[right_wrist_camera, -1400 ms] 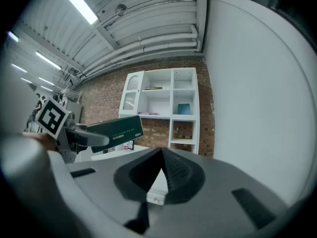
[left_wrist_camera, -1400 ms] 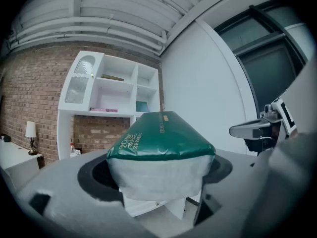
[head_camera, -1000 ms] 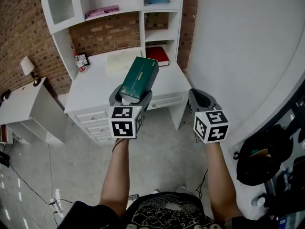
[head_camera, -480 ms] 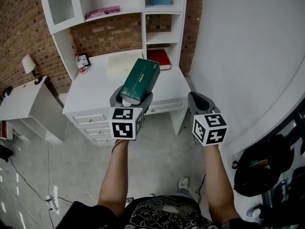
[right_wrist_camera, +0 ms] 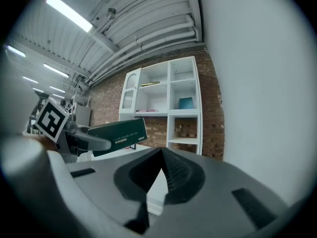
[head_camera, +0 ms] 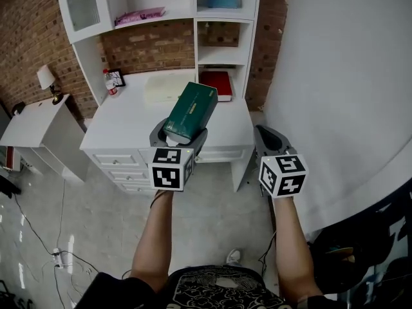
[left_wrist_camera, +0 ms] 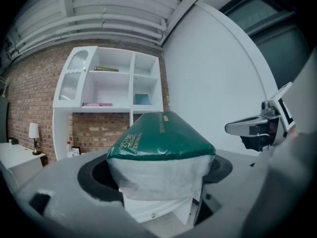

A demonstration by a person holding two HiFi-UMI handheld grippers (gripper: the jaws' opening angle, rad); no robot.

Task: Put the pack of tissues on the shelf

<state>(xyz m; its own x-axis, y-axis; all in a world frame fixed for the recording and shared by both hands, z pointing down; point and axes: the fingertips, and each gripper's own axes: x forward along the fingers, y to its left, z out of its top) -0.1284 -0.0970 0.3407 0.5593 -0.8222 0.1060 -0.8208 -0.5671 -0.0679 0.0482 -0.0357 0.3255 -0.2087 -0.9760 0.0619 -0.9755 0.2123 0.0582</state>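
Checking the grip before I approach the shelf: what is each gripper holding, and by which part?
Left gripper clamps the green rectangular plastic-wrapped pack of tissues by its near white end. Right gripper: jaws together, holding nothing.

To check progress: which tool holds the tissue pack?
The left tool, shut on the green tissue pack; the right tool is shut and empty.

Head view looks steeply down; both gripper views face forward at the same shelf unit (head_camera: 195,2).
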